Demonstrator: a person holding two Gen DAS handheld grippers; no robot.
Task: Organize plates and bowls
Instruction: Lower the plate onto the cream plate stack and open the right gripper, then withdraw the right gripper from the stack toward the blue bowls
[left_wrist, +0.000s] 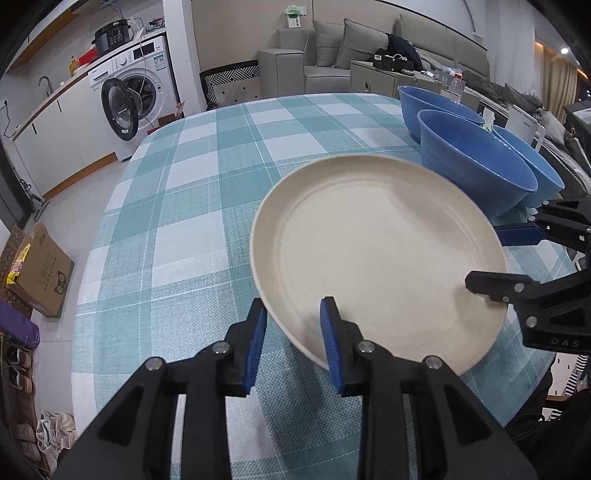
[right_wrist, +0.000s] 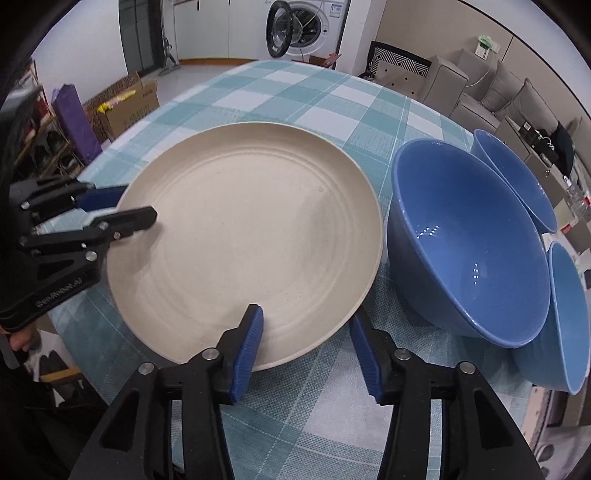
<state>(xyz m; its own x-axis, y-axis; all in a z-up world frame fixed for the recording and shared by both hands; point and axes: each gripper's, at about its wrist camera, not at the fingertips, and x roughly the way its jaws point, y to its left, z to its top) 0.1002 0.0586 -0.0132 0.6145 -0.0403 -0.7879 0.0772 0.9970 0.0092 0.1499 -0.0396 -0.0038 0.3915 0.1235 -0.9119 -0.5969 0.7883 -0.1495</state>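
Observation:
A cream plate (left_wrist: 376, 251) (right_wrist: 243, 236) lies on the teal checked tablecloth (left_wrist: 192, 192). My left gripper (left_wrist: 293, 325) (right_wrist: 129, 206) is open astride the plate's near rim, one blue pad outside the rim and one over the inside, neither clamping. My right gripper (right_wrist: 306, 332) (left_wrist: 495, 258) is open wider at the opposite rim, one finger above the plate and the other off its edge. Three blue bowls stand beside the plate, leaning on each other: a large one (left_wrist: 476, 162) (right_wrist: 469, 240) nearest and two more (right_wrist: 517, 177) (right_wrist: 569, 317) behind it.
The round table's edge (left_wrist: 110, 206) curves off to the left. Beyond it are a washing machine (left_wrist: 129, 92) with its door open, cardboard boxes (left_wrist: 40, 269) on the floor and a grey sofa (left_wrist: 332, 48). A person's dark clothing shows at the lower corners.

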